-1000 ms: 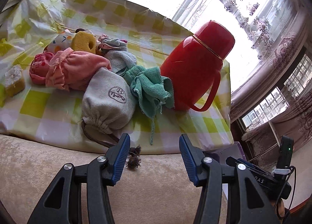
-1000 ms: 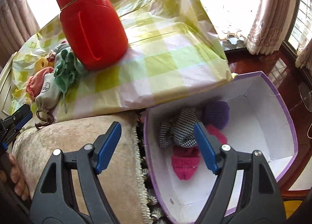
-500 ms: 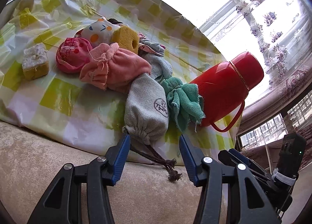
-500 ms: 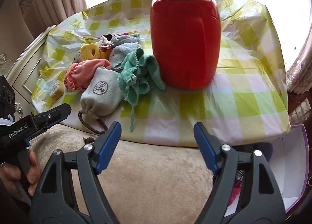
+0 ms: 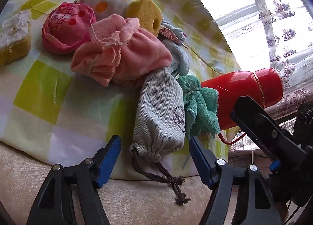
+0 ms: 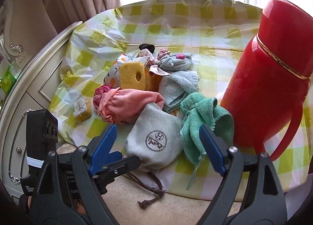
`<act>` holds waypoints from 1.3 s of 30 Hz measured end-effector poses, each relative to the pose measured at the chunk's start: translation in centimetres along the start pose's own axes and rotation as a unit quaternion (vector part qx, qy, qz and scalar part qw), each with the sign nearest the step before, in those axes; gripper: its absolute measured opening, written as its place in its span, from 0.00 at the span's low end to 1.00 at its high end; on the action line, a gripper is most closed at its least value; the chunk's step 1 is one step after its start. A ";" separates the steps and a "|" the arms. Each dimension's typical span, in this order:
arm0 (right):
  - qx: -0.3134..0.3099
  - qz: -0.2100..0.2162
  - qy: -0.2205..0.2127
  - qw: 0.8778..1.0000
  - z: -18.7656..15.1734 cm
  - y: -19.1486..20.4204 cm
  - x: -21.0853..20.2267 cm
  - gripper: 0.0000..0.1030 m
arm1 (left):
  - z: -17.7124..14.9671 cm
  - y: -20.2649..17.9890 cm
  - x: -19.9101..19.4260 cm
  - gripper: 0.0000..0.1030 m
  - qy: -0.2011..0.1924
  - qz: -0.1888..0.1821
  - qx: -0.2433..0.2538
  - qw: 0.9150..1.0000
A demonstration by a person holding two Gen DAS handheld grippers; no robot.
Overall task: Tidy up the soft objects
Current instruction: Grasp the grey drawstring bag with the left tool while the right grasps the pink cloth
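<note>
The left gripper is a black plastic clamp-like tool whose two thick arms are pierced by long triangular cut-outs, each carrying a round silver screw head near the tip and ending in a flat bright-blue pad. The right gripper is built the same way, with black arms, silver screws and blue pads. Seen from the right wrist, the left tool's boxy black housing has two small round lenses on its face, a white band lower down and small white lettering on its handle.
</note>
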State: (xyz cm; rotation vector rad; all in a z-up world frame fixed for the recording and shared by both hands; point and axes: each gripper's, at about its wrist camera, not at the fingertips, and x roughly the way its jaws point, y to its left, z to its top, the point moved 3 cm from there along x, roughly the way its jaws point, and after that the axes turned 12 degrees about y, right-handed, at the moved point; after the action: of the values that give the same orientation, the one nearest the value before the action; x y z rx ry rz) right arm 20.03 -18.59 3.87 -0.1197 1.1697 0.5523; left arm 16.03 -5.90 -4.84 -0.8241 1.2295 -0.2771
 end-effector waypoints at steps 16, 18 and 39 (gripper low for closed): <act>-0.103 0.065 0.092 0.988 5.5 4.0 8.4 0.91 | -0.2 0.7 1.8 0.29 0.026 -0.065 -0.003 0.998; -0.127 0.051 0.108 0.985 5.8 4.3 9.6 0.91 | -0.6 0.6 1.7 0.28 0.020 -0.066 0.001 0.998; -0.120 0.055 0.051 0.990 5.3 3.6 7.7 0.16 | -3.2 -0.3 0.3 0.24 -0.023 -0.076 0.043 0.996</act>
State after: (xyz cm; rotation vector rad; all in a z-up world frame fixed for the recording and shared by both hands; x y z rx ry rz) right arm 24.86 -10.86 -0.20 -0.2940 1.2106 0.7916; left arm 13.32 -7.58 -5.19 -0.8471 1.1056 -0.4287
